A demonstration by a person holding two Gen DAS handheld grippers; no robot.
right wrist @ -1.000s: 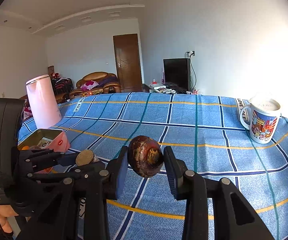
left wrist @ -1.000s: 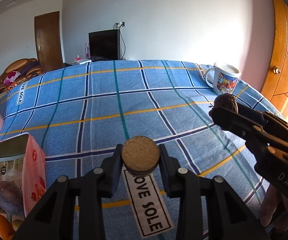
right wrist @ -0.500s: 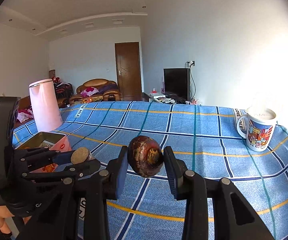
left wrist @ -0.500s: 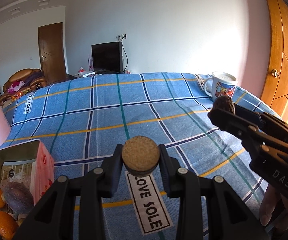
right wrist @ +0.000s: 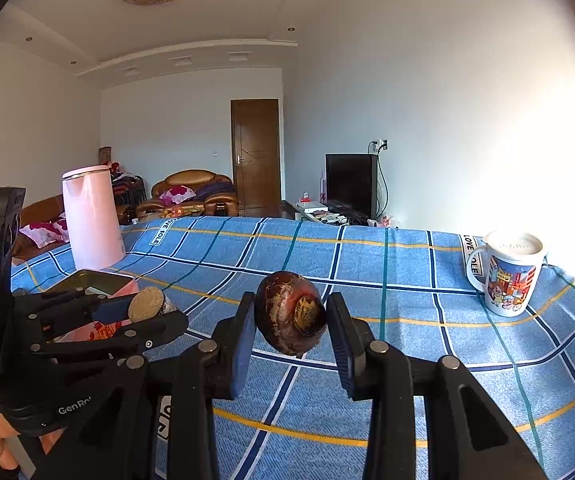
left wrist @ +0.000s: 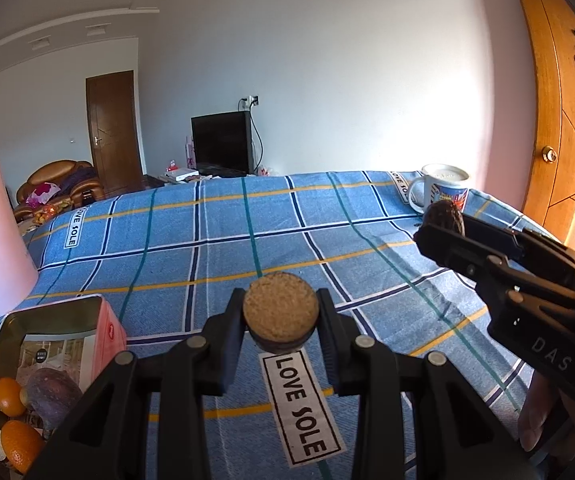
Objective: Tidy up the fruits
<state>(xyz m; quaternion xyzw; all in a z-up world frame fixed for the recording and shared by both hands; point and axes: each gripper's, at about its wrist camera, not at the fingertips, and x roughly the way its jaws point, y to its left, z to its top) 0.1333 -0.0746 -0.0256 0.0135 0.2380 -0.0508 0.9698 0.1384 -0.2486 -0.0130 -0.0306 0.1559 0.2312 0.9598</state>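
Fruit sits clamped in both claws above the blue checked cloth (left wrist: 207, 256). Left gripper (left wrist: 281, 314) pinches a tan-faced round fruit (left wrist: 281, 310); right gripper (right wrist: 291, 318) squeezes a dark reddish fruit (right wrist: 289, 314)

Counting what sits on and over the checked blue cloth (left wrist: 215, 264)

Two grippers, left gripper (left wrist: 281, 314) and right gripper (right wrist: 291, 318), each clamp one round fruit; one tin (left wrist: 53, 308) holds two oranges (left wrist: 7, 396) and one purple fruit (left wrist: 51, 394); one mug (right wrist: 507, 276); one pink kettle (right wrist: 91, 218).
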